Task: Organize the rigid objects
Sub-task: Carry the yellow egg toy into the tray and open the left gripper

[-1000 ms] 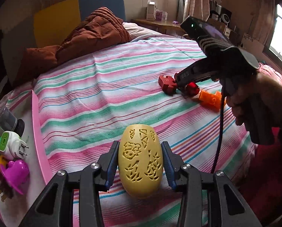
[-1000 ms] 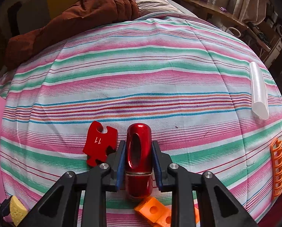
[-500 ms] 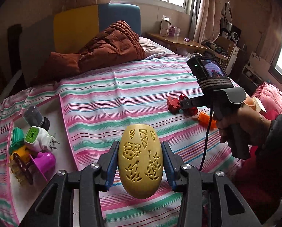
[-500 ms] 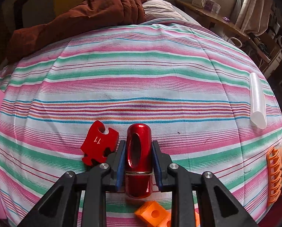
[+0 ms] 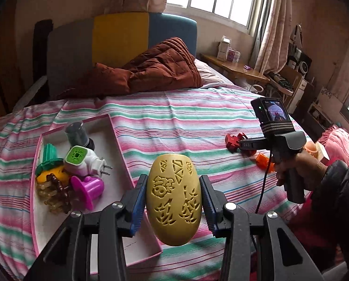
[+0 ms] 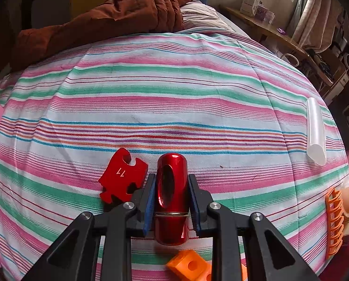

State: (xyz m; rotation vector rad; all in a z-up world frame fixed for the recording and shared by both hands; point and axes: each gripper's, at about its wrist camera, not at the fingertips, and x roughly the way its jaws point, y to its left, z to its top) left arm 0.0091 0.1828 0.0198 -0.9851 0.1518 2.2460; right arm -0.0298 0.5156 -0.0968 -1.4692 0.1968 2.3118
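**Both grippers loaded, tray drop pending**

Left gripper (image 5: 173,201) clamped on yellow carved oval (image 5: 173,199), held in the air above near right corner of pink-rimmed tray (image 5: 118,140). Oval long axis running straight along the fingers, narrower end pointing away from camera, carved face up. Pads (image 5: 137,201) gripping at widest midsection. Looks like hard hollow plastic, likely light and stiff; smooth curved sides could slip forward out of the pads, so mid-belly hold is the right spot. Cutouts probably thin, not for hard squeezing.

Right gripper (image 6: 172,194) closed around red metallic cylinder (image 6: 171,196), low over striped bedspread (image 6: 162,107); contact with cloth not clear. Cylinder axis along the fingers, rounded end pointing forward, oval slot facing up. Glossy finish, likely slippery and heavier than it looks; grip sits around mid-length, near a thin wire band.

Red puzzle piece (image 6: 121,175) just beside left finger, flat on the cloth. Orange block (image 6: 189,265) below the cylinder. Clear tube (image 6: 316,131) well apart at right.

Tray already holding green-faced plug (image 5: 82,160), magenta cup (image 5: 87,188), other small items.
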